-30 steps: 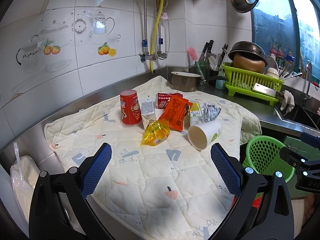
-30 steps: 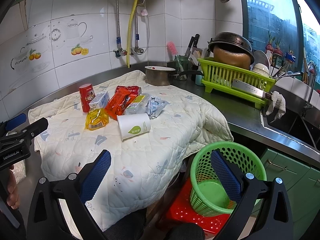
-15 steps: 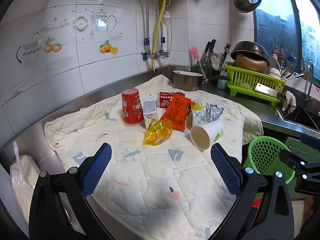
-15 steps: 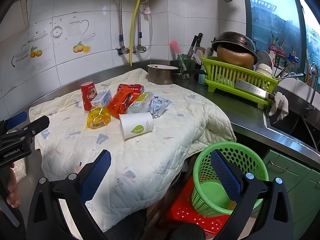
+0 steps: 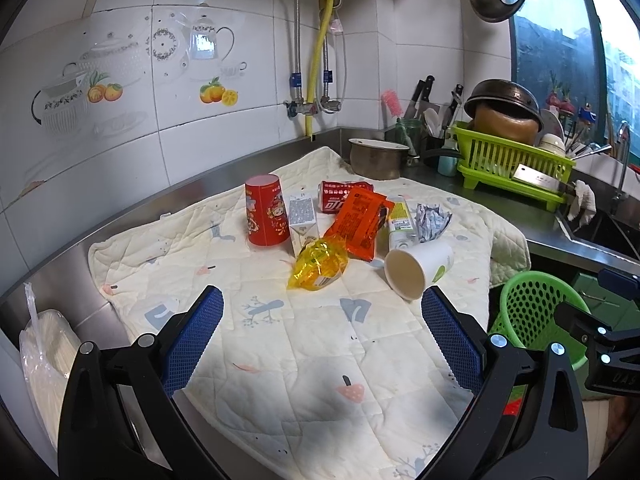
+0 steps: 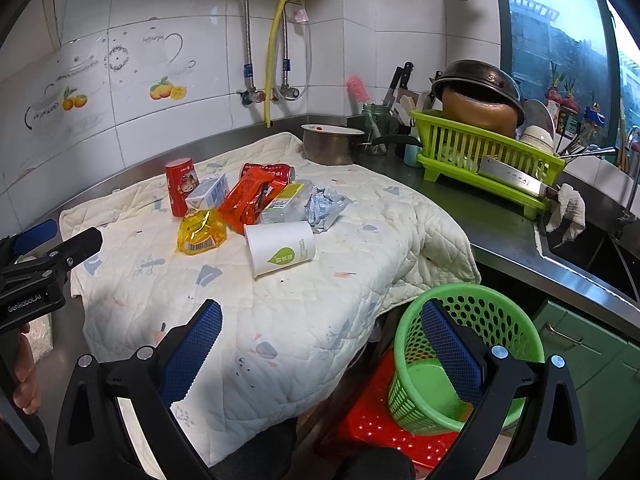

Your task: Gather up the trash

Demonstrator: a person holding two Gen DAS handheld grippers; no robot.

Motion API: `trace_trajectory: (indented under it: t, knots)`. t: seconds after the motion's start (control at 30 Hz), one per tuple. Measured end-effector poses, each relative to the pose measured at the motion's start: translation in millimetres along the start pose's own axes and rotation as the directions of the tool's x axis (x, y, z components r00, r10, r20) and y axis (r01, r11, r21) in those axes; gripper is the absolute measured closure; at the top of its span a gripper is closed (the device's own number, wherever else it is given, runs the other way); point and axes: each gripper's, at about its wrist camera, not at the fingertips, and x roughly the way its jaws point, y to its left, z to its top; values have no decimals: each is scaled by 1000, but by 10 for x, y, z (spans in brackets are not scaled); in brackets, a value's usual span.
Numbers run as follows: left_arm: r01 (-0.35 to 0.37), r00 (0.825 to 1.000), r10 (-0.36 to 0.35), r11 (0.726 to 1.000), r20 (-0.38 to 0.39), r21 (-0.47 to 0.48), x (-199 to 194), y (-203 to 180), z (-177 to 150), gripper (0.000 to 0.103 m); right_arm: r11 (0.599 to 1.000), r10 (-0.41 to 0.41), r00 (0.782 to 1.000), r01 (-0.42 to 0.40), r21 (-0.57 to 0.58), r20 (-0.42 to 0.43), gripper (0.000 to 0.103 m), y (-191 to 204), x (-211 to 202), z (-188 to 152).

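Observation:
A pile of trash lies on a quilted cloth [image 5: 280,352] on the counter: a red cup [image 5: 267,216], a small carton [image 5: 303,220], a red can [image 5: 336,198], an orange wrapper [image 5: 360,224], a yellow wrapper [image 5: 320,264], a plastic bottle [image 5: 401,226], crumpled foil [image 5: 430,220] and a white paper cup [image 5: 418,268] on its side. My left gripper [image 5: 320,344] is open and empty, short of the pile. My right gripper [image 6: 320,356] is open and empty at the cloth's front edge, beside a green basket [image 6: 460,356] below the counter. The white cup [image 6: 280,248] lies nearest it.
A metal pot [image 5: 378,158], a knife jar [image 5: 410,136] and a green dish rack [image 5: 516,160] with a wok stand at the back right. A sink [image 6: 592,248] is at the far right. A plastic bag [image 5: 44,352] lies left of the cloth. The basket sits on a red stool [image 6: 372,416].
Both grippers have drifted slightly forward and to the left; the pile sits a little further right in both views. Nothing was grasped.

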Motion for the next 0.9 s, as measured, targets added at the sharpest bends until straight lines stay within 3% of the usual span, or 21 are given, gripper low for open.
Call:
trace_trajectory:
  t: [0.57, 0.9]
  knots:
    - [-21, 1000, 20, 1000, -23, -21, 137, 87, -12, 5, 1000, 12, 1000, -12, -24, -17, 6, 106, 219, 35]
    - [-45, 999, 43, 998, -31, -45, 253, 295, -28, 5, 999, -11, 1000, 9, -51, -29, 7, 328, 629, 113]
